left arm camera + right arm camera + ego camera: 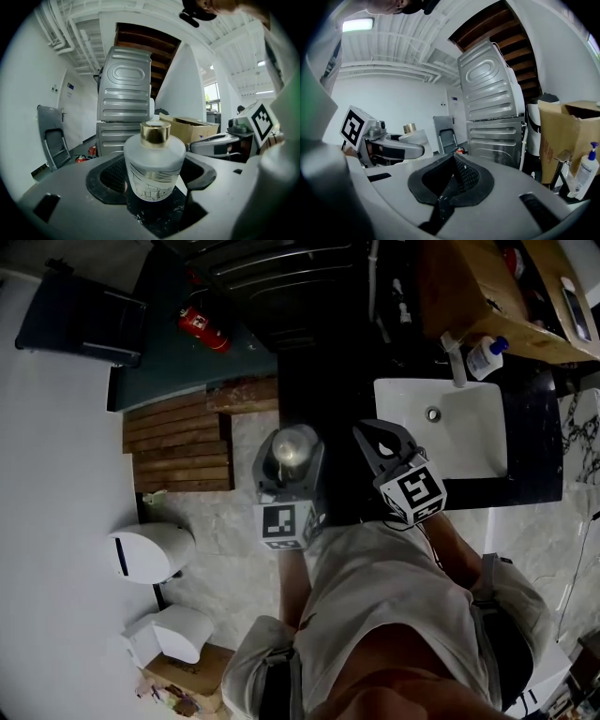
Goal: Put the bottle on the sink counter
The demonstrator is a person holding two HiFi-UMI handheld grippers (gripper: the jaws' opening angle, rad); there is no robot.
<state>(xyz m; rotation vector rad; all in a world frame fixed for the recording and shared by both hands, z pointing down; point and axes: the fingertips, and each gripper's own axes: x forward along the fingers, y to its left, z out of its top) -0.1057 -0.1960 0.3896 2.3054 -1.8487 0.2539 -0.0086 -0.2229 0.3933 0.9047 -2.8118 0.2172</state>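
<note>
My left gripper (290,468) pinches bottle (154,164): frosted glass, gold cap, upright between jaws. In head view bottle is held left of white sink (469,442), near edge of black counter (534,427); cannot tell if it is over counter. My right gripper (454,176) is pressed together on nothing, beside sink's near-left corner. Pump bottle (486,357) stands behind sink by tap.

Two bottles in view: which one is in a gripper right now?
The frosted glass bottle with the gold cap, clamped between the left gripper's jaws. The white pump bottle with the blue top stands free by the sink tap.
</note>
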